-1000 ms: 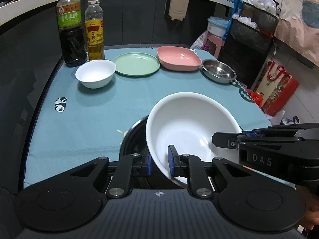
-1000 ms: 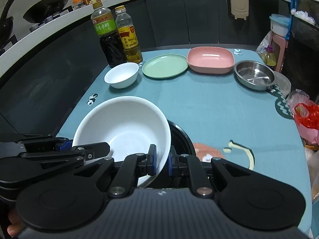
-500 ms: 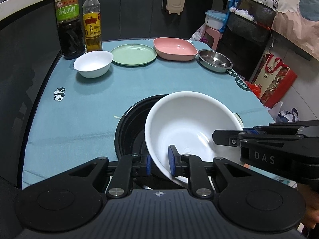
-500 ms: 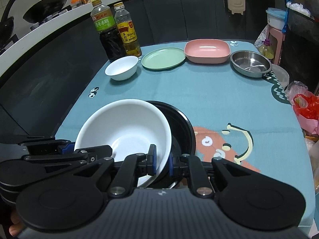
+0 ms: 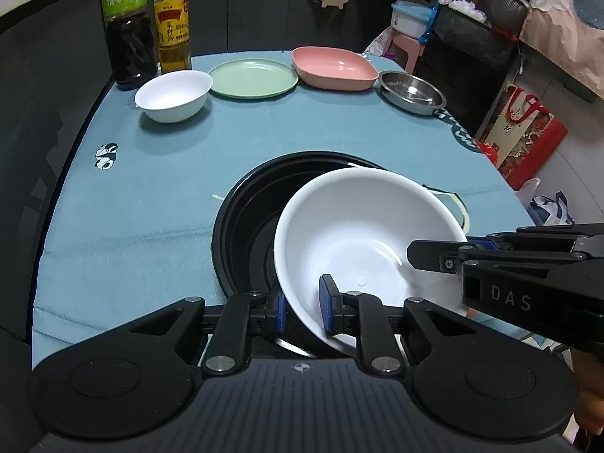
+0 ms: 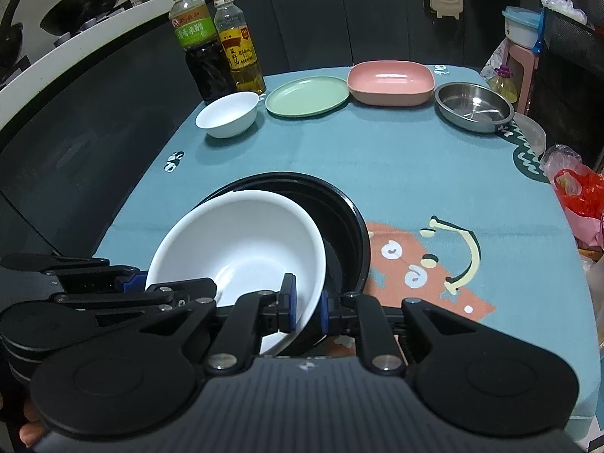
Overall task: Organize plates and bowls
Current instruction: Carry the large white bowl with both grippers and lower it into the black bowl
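A large white bowl (image 5: 362, 234) is held tilted over a black bowl (image 5: 245, 222) near the table's front edge. My left gripper (image 5: 301, 308) is shut on the white bowl's near left rim. My right gripper (image 6: 305, 307) is shut on its near right rim (image 6: 241, 241); the black bowl (image 6: 347, 234) shows behind it. At the far side stand a small white bowl (image 5: 173, 94), a green plate (image 5: 253, 77), a pink dish (image 5: 334, 68) and a steel dish (image 5: 411, 91).
Two bottles, dark vinegar (image 5: 128, 34) and amber oil (image 5: 173, 26), stand at the far left corner. The blue tablecloth (image 5: 151, 173) covers the table. A red gift bag (image 5: 524, 132) and a stool with a container (image 5: 409, 22) are off the right side.
Both grippers have drawn back and up with the white bowl. More of the black bowl beneath it has come into view and the far dishes look further away.
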A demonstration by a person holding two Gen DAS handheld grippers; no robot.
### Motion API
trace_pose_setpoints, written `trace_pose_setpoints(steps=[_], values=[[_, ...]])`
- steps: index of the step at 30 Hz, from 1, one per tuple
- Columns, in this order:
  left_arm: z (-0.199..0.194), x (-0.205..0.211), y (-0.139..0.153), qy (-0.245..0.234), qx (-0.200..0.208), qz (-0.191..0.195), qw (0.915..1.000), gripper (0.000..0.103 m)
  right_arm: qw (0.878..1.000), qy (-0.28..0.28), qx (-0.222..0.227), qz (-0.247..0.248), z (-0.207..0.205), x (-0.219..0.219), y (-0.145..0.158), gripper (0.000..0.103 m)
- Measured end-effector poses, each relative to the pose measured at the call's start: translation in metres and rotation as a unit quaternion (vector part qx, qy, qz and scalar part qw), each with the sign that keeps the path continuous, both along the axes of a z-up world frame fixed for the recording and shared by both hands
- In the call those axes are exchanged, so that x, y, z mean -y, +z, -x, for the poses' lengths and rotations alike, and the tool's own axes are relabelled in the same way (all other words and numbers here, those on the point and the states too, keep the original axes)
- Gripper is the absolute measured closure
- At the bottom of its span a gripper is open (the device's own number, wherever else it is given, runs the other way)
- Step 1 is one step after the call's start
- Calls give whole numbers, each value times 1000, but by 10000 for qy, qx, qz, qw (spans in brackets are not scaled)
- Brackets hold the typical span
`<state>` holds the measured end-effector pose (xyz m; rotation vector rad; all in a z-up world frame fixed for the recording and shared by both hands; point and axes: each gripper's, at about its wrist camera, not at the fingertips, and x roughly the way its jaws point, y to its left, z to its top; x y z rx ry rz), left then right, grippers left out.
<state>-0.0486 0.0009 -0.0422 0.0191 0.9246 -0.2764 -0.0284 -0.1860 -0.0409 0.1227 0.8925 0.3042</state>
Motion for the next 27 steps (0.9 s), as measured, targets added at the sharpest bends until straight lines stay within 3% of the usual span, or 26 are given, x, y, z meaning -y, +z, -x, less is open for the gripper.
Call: trace_pose_setpoints(steps=[14,27], values=[[-16,3,-17,58,-252,-187,9995,87,9997,35,-252,22,-19,-5,-15,87],[-20,0,-16,168,-212,-279,9992,85,9996,-91,-255,-57,-22,1,-18,87]])
